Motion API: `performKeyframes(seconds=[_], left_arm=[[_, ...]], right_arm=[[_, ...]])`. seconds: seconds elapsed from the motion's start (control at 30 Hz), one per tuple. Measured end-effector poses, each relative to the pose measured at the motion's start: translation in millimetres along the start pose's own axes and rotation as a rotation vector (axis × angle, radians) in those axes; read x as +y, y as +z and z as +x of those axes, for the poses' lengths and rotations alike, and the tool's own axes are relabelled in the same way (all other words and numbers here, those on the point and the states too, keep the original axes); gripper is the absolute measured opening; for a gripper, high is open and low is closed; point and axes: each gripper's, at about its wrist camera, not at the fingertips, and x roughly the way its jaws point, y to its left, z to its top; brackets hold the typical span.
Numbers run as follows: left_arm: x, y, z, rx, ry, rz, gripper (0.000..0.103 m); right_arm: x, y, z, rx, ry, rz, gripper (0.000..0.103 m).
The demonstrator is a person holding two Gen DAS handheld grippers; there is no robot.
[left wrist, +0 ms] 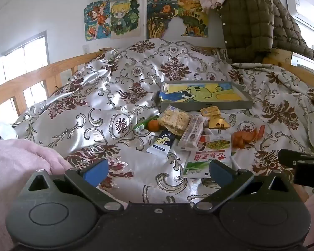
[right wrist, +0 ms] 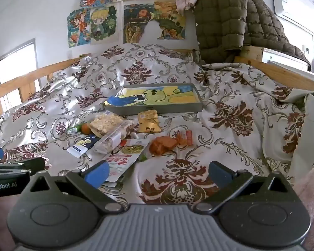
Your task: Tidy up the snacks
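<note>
A heap of snacks lies on the patterned bedspread: a rice-cracker pack (left wrist: 174, 118) (right wrist: 104, 123), a long clear bar pack (left wrist: 192, 135) (right wrist: 113, 139), a big white-and-green bag (left wrist: 209, 156) (right wrist: 123, 156), a dark blue-and-white pouch (left wrist: 162, 143) (right wrist: 83, 144), a gold packet (left wrist: 214, 118) (right wrist: 148, 121), an orange-snack bag (left wrist: 243, 138) (right wrist: 166, 143), a small orange (left wrist: 153, 125) (right wrist: 85, 128) and a green tube (left wrist: 143, 124) (right wrist: 74, 129). Behind them sits a grey tray (left wrist: 207, 104) (right wrist: 157, 109) lined with a cartoon picture. My left gripper (left wrist: 158, 170) and right gripper (right wrist: 159, 171) hover near the heap, both open and empty.
Wooden bed rails (left wrist: 41, 71) (right wrist: 282, 74) run along both sides. A quilted olive jacket (left wrist: 251, 18) (right wrist: 226, 18) hangs at the head of the bed under wall posters. Pink fleece (left wrist: 21, 159) lies at the near left. The other gripper's edge (left wrist: 303, 165) (right wrist: 10, 173) shows in each view.
</note>
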Motion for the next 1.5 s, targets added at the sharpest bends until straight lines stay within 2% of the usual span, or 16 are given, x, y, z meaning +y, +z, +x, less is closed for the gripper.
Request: performKeyframes(seconds=[1.5], left_arm=[[0.5,-1.2,-2.0,-0.002,-0.010,-0.011,0.102]], right_arm=[[0.3,1.6,-3.5,-0.006,-0.009,-0.009,0.103]])
